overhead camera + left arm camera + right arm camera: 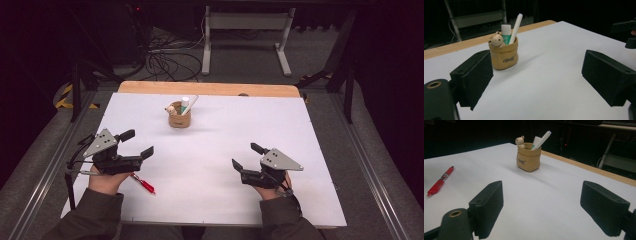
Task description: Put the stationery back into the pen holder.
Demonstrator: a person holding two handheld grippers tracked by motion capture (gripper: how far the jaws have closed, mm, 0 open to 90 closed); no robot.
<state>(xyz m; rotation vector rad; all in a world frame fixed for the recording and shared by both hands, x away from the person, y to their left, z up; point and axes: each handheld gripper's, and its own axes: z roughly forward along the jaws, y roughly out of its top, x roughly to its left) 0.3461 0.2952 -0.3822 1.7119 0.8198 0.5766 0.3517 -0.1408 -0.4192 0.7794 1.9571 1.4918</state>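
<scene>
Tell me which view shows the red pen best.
The right gripper view: the red pen lies whole and unobstructed on the white board. In the high view it is small, partly under the left gripper.

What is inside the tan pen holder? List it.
The tan pen holder holds a white marker leaning out over the rim and an upright glue stick with a white cap. A small bear figure sits on its rim. The holder's wall hides their lower ends.
</scene>
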